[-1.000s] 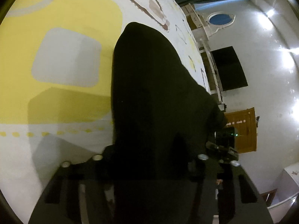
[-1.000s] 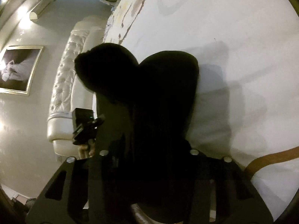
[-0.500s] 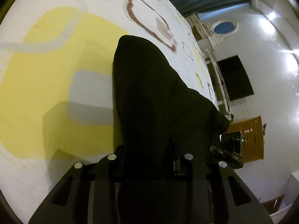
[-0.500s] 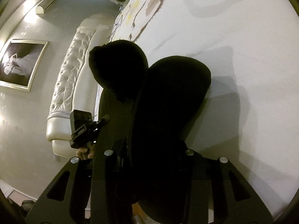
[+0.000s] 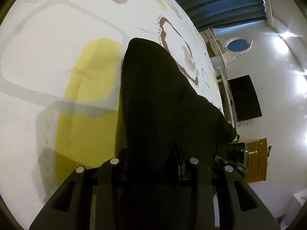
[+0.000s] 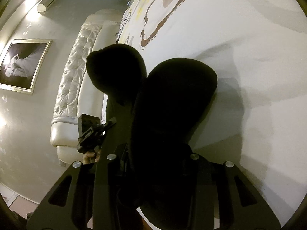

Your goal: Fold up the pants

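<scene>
The black pants (image 5: 161,103) hang from both grippers above the bed. In the left wrist view the cloth drapes over my left gripper (image 5: 153,153), whose jaws are shut on it, fingertips hidden by the cloth. In the right wrist view the pants (image 6: 172,103) hang in two lobes from my right gripper (image 6: 153,153), also shut on the cloth. The left gripper (image 6: 90,132) shows in the right wrist view at the left, a hand below it. The right gripper (image 5: 236,153) shows at the right edge of the cloth in the left wrist view.
The bed sheet (image 5: 57,57) is white with yellow, grey and brown shapes. A tufted white headboard (image 6: 74,88) and a framed picture (image 6: 21,65) are on the wall. A dark screen (image 5: 245,97), blue curtains (image 5: 220,2) and a wooden door (image 5: 257,163) lie beyond the bed.
Both grippers have moved with the pants across the bed; the sheet pattern has slid beneath them. The pants stay held by both.
</scene>
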A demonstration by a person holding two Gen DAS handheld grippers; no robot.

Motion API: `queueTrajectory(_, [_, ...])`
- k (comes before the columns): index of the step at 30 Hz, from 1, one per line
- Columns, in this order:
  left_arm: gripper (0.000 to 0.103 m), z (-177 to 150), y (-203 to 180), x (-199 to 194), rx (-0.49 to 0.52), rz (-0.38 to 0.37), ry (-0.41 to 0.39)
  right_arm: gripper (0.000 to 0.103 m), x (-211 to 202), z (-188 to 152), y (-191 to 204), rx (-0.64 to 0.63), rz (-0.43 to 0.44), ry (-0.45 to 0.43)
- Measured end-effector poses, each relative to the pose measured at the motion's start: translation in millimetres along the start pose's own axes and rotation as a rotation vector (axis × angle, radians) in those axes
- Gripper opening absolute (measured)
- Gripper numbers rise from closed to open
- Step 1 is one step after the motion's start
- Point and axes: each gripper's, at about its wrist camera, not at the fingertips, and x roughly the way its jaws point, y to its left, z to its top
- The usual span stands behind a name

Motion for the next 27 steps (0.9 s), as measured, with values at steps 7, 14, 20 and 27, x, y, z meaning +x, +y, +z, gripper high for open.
queueTrajectory(7, [0.034, -3, 10, -6, -0.021, -0.025, -0.006, 0.035, 5, 8, -5, 0.009, 0.021, 0.010])
queueTrajectory(14, [0.036, -8, 12, -13, -0.026, -0.041, -0.006, 0.036, 0, 9, -14, 0.016, 0.035, 0.018])
queueTrajectory(20, [0.043, -11, 14, -16, -0.029, -0.068, -0.014, 0.040, -2, 5, -15, 0.028, 0.045, 0.018])
queueTrajectory(27, [0.056, -12, 14, -23, -0.034, -0.113, -0.035, 0.044, -9, 3, -18, 0.057, 0.083, 0.002])
